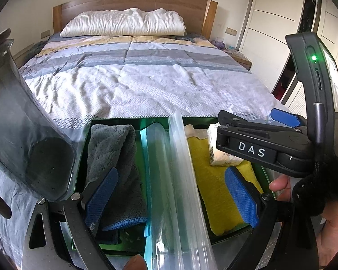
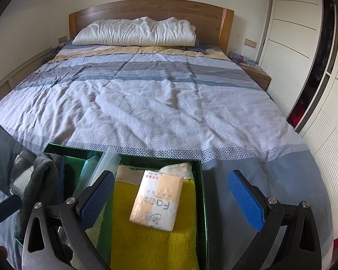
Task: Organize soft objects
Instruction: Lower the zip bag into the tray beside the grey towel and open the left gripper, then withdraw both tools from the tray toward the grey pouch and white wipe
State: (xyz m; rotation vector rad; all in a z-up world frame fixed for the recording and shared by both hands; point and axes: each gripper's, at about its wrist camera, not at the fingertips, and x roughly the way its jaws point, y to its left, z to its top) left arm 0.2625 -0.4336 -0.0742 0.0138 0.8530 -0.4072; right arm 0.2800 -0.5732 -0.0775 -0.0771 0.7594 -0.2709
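yellow towel (image 2: 153, 243) cut off below, nightstand items (image 2: 243, 59) indistinct

tissue pack (image 2: 156, 199) on towel (image 2: 151, 243) (in box (image 2: 204, 202))

Both grippers point toward twelve o'clock, the left gripper (image 1: 172, 199) and right gripper (image 2: 172, 201) each with jaws spread wide, holding nothing

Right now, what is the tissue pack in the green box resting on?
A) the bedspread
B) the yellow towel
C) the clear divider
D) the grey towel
B: the tissue pack lies flat on the yellow towel in the right compartment of the green box, while the grey towel sits in the left compartment beyond the clear divider.
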